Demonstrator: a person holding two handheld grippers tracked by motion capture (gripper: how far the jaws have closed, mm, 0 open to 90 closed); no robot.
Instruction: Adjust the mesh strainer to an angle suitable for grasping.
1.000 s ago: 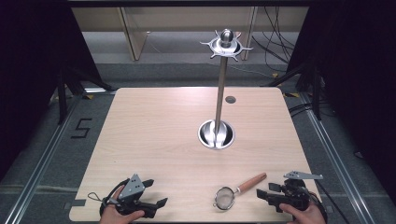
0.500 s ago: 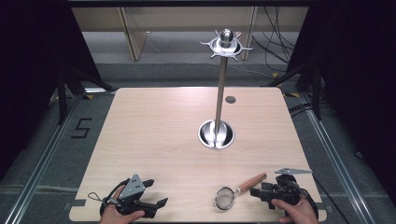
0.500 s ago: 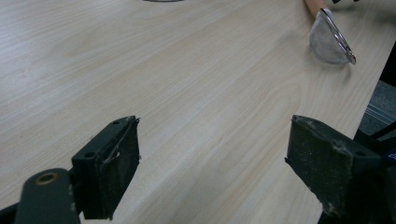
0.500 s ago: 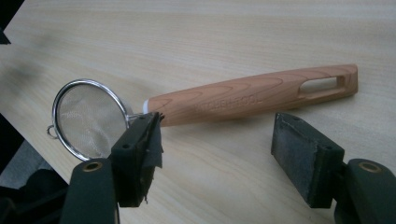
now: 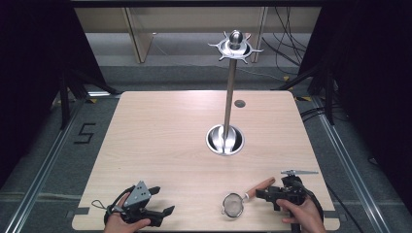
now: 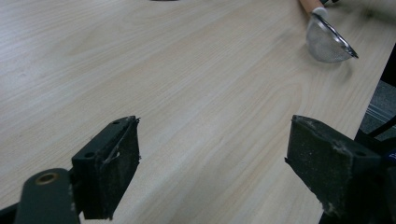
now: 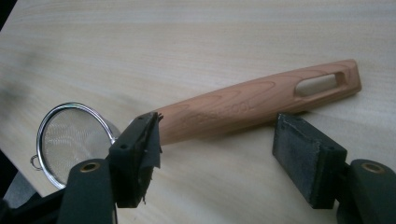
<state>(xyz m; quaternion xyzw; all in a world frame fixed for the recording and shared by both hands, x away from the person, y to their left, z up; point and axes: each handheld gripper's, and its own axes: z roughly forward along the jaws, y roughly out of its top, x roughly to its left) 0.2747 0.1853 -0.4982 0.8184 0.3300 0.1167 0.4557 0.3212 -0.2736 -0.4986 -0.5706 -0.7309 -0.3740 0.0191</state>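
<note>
Right gripper view has the right gripper (image 7: 217,154) with its jaws wide apart just in front of the strainer's wooden handle (image 7: 261,102), not touching it; the strainer (image 7: 74,140) lies flat on the table (image 7: 187,42), mesh bowl to the left (handle slot at the far end). From the high view, it lies near the table's front edge, right of centre, beside the right gripper (image 5: 277,194). The left gripper (image 6: 212,158) rests low over bare wood, jaws spread and holding nothing. Farther out, a tall metal stand (image 5: 228,97) rises from a round base mid-table.
</note>
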